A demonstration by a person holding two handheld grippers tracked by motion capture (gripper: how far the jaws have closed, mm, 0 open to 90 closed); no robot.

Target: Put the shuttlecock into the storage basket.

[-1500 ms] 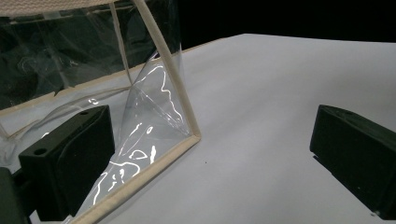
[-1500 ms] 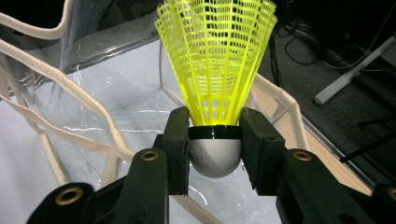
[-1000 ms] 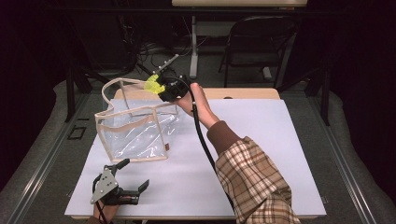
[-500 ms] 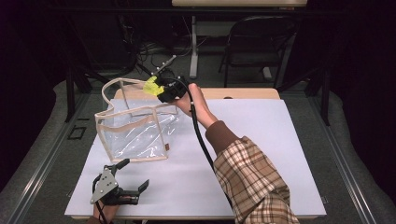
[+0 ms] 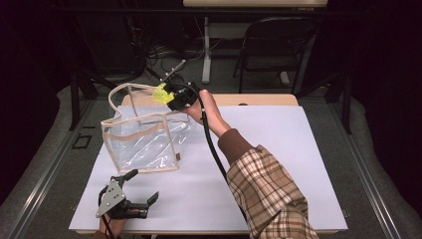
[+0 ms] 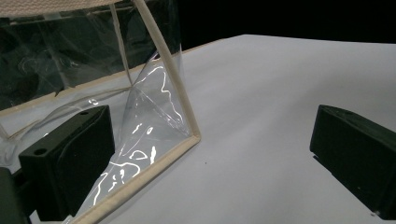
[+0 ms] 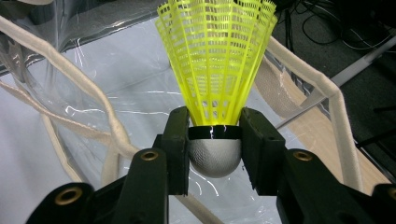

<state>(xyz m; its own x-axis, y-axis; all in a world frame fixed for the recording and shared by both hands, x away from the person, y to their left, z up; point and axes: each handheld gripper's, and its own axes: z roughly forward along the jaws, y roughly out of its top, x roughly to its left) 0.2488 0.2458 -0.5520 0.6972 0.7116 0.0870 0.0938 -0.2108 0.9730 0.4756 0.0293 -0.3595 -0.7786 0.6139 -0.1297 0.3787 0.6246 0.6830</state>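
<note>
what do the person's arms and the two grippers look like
Both grippers are black with two blocky jaws. The left gripper carries a grey three-cornered plate on top. The right gripper has brass-coloured screw holes along its jaw arms, and a black cable trails from it along the forearm. The right arm wears a brown, cream and dark plaid sleeve with a plain brown cuff.

Yellow shuttlecock (image 7: 215, 60) skirt-up above clear upright bag (image 5: 142, 142) mouth.
</note>
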